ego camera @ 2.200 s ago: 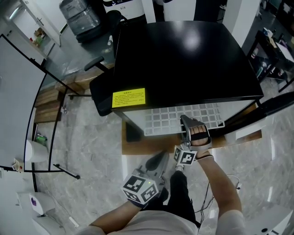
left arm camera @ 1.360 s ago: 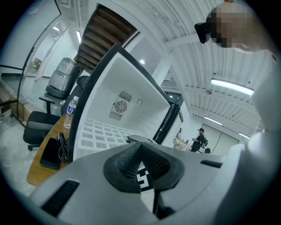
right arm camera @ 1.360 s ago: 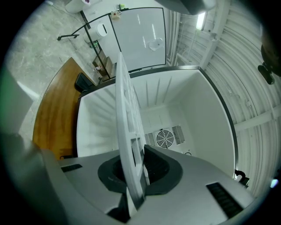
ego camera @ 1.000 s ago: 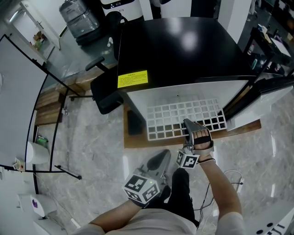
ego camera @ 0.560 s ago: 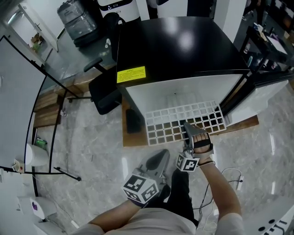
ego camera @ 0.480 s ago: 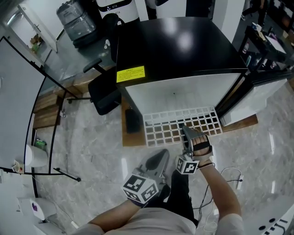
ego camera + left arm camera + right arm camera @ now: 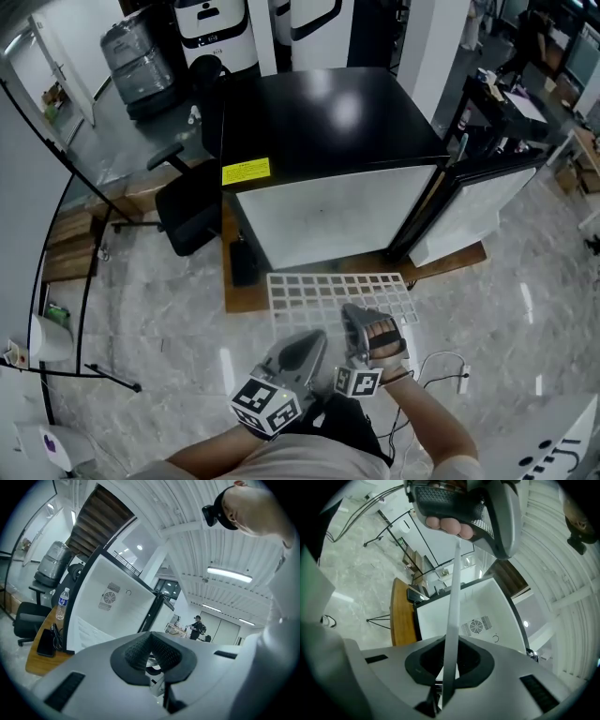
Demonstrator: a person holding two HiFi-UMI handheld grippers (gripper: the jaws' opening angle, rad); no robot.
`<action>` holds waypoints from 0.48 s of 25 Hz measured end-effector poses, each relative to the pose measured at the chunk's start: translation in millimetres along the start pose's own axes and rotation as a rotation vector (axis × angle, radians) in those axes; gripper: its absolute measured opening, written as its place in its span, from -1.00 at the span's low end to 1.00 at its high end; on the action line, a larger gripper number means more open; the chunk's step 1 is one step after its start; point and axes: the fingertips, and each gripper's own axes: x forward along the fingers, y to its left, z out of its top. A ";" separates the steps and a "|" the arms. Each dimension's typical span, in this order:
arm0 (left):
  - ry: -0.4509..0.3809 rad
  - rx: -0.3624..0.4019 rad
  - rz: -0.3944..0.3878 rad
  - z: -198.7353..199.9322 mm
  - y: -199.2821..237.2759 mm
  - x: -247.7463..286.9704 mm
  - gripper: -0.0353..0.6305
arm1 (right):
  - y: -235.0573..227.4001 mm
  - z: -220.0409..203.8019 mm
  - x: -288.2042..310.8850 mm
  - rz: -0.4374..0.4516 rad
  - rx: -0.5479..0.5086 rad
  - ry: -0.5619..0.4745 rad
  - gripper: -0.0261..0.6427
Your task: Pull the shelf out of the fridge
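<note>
The white wire shelf hangs level in front of the black fridge, fully outside its white open interior. My right gripper is shut on the shelf's near edge. In the right gripper view the shelf runs edge-on as a white strip between the jaws, with the fridge interior behind it. My left gripper hovers just left of the right one, below the shelf's near edge, shut and holding nothing. In the left gripper view its pads meet, and the fridge interior lies beyond.
The fridge door stands open at the right. A wooden board lies under the fridge, a black office chair stands to its left, and a cable trails on the marble floor at right. A glass partition runs along the left.
The shelf has slid out of the fridge toward me with my right gripper shut on it, and now hangs free of the interior. The left gripper has kept its place.
</note>
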 end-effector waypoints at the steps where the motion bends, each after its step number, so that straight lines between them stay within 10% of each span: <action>1: -0.002 0.004 -0.007 0.6 -6.3 -2.3 -0.88 | -0.2 1.5 -6.9 0.016 0.004 -0.002 -0.79; 12: -0.041 0.017 -0.001 -10.0 -77.7 -18.2 -0.88 | -0.9 -8.3 -91.9 0.111 0.082 -0.009 -0.79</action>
